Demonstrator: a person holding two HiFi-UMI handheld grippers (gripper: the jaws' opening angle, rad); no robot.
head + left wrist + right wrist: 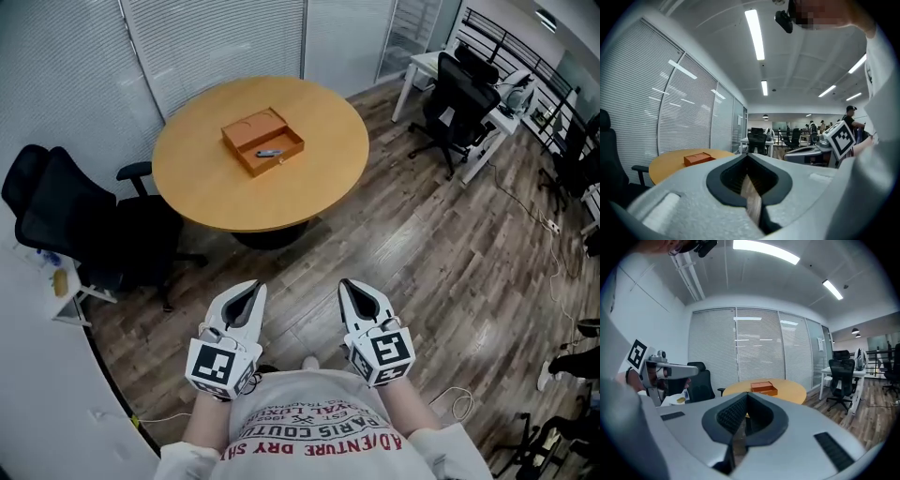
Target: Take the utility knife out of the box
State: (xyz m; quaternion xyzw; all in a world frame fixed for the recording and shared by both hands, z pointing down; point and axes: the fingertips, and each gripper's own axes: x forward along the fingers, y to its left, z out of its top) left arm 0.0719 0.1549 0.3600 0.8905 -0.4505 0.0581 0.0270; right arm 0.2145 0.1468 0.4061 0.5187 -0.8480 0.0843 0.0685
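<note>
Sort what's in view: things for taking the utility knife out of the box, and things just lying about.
For the job: utility knife, box, left gripper, right gripper.
Just lying about: round table, black chair, office chair, white desk.

A round, light wooden table (216, 187) stood on a dark central foot on the plank floor (403, 253), and on its top, a little toward the far side, lay an open orange-brown box (251, 129), its lid folded back flat beside its tray.
</note>
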